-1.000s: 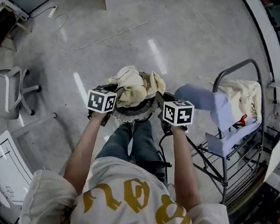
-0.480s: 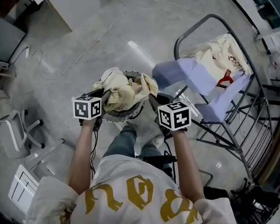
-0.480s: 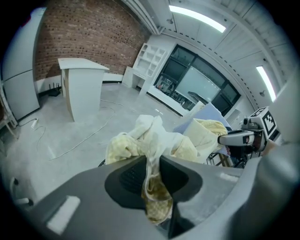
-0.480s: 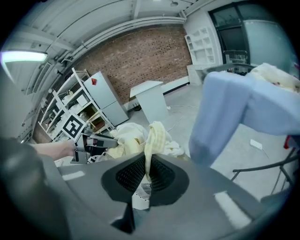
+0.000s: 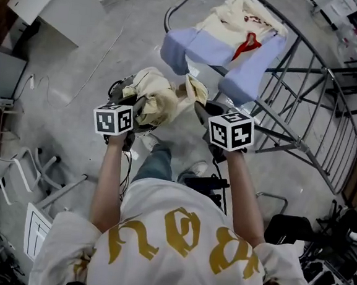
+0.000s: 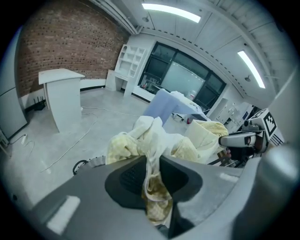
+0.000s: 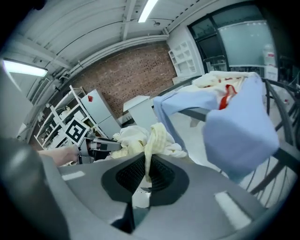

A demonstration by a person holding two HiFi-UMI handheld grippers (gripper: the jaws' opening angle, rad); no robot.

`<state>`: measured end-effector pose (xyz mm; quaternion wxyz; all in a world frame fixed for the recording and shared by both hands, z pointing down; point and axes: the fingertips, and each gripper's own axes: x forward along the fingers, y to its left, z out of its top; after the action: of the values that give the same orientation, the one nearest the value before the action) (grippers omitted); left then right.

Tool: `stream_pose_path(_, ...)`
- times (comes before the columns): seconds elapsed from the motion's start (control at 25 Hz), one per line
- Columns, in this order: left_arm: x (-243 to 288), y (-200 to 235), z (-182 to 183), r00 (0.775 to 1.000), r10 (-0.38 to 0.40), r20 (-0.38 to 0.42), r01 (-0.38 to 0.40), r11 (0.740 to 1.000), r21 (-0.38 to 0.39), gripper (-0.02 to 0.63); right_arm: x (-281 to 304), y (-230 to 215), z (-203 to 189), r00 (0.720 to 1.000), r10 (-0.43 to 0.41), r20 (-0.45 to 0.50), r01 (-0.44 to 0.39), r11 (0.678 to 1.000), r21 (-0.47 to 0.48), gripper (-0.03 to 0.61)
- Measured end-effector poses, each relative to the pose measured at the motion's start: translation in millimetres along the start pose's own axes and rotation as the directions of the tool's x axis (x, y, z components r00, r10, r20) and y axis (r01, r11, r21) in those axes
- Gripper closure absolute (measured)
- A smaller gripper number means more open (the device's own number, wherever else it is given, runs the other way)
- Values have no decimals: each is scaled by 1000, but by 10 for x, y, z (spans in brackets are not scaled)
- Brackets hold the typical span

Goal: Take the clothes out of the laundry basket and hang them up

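Observation:
A crumpled cream-yellow garment (image 5: 161,97) hangs stretched between my two grippers, in front of my chest. My left gripper (image 5: 138,107) is shut on its left part; in the left gripper view the cloth (image 6: 154,140) is pinched between the jaws and bunches up beyond them. My right gripper (image 5: 200,109) is shut on a fold of the same garment (image 7: 152,136). Just beyond, a light blue garment (image 5: 205,48) and a cream one with red marks (image 5: 251,18) hang over a metal drying rack (image 5: 308,76). A dark round rim (image 6: 86,164) shows low at the left, below the cloth.
A white cabinet (image 5: 60,4) stands at the far left. Cables (image 5: 105,58) trail over the grey floor. A white chair (image 5: 15,168) is at my left. The rack's bars and legs (image 5: 290,142) fill the right side.
Both grippers have risen and carried the cream garment toward the drying rack. The view has swung, so the rack and its blue garment now lie straight ahead and closer.

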<state>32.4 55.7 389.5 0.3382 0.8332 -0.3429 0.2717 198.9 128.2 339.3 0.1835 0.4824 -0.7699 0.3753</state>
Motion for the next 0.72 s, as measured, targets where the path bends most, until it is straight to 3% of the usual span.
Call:
stream_pose_path(0.4,236,-1424,45,993,-118,-24,121,979,166,526,-1252,-652,-366,986,-104,132,89,990,112,538)
stream_pose_path(0.72,231,-2199,159,982,-186,-21,184,943,278,526,-2159,-996,-563,942,-196,272,137,966,221,538)
